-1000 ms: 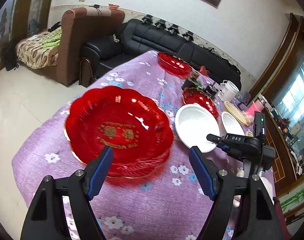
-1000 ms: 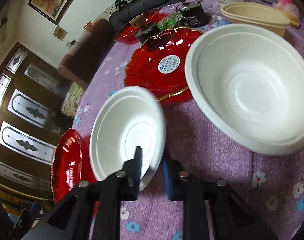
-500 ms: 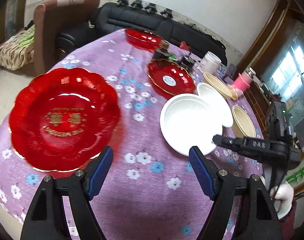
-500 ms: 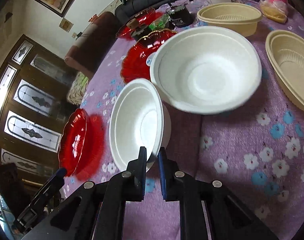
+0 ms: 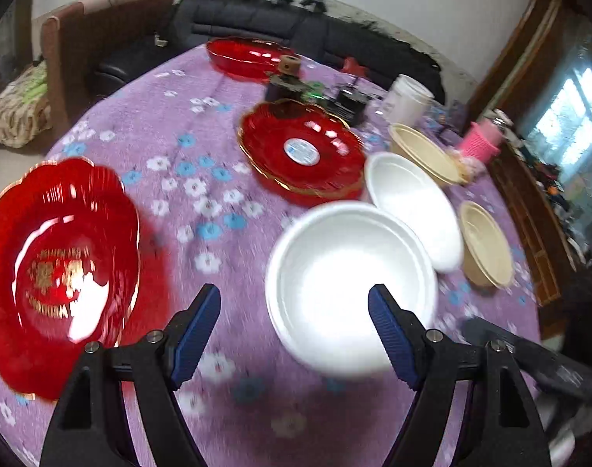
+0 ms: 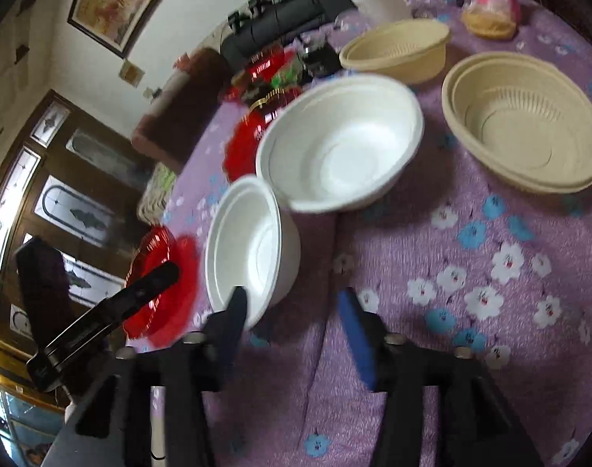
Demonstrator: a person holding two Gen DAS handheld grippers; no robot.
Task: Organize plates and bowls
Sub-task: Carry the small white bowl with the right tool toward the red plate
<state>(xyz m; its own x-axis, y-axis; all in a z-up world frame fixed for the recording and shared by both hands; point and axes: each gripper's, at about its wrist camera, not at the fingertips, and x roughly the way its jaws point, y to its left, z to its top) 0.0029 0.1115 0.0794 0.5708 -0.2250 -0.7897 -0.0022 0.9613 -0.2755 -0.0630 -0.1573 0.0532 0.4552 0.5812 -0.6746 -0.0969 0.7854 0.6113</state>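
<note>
White bowl (image 6: 253,249) upright, mouth up; right gripper (image 6: 292,323) fingers opening, left gripper (image 5: 294,325) apart.

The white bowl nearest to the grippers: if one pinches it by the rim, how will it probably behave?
The white bowl looks thin and foam-like, so it is probably very light and may flex under a rim pinch. It already sits tilted on the purple tablecloth, so a push would likely tip or slide it. Its smooth rim might slip.
</note>
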